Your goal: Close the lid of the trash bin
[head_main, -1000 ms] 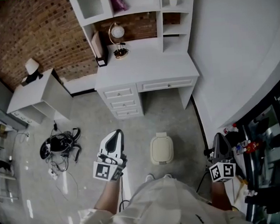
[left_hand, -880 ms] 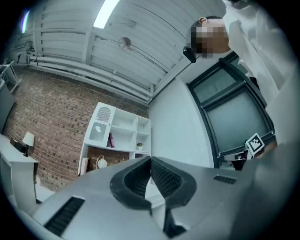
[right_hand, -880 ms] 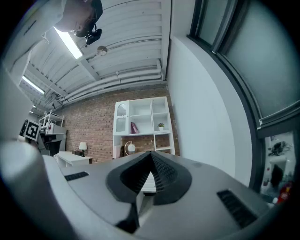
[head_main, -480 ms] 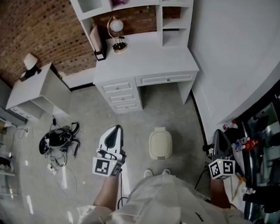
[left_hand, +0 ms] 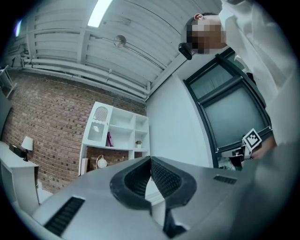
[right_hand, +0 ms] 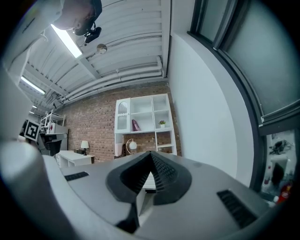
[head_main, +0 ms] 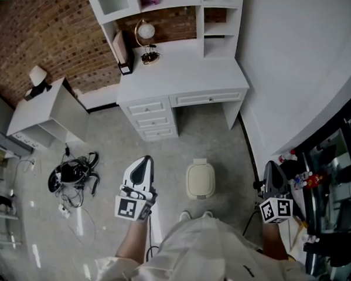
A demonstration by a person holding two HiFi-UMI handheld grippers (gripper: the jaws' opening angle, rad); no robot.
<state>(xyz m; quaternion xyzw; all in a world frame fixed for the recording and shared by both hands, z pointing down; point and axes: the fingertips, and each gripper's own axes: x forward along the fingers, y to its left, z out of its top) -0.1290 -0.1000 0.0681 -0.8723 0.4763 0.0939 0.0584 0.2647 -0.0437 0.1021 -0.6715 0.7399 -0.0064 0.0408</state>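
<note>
A small cream trash bin (head_main: 200, 180) stands on the grey floor in front of the white desk (head_main: 181, 84), its lid lying flat on top. In the head view my left gripper (head_main: 145, 160) hovers to the bin's left, shut and empty. My right gripper (head_main: 273, 166) is off to the bin's right near the dark window frame, shut too with nothing held. Both gripper views look level across the room at the shelf unit (right_hand: 143, 119) on the brick wall; the left gripper's (left_hand: 150, 159) and right gripper's (right_hand: 151, 154) tips meet. The bin is not in those views.
A tangle of black cables and gear (head_main: 73, 179) lies on the floor at left. A white side cabinet (head_main: 48, 117) with a lamp stands by the brick wall. My shoes (head_main: 196, 215) are just short of the bin. A white wall (head_main: 300, 60) runs along the right.
The head view has shifted slightly, so the desk and bin sit a little higher in the picture. Both grippers have kept still and shut.
</note>
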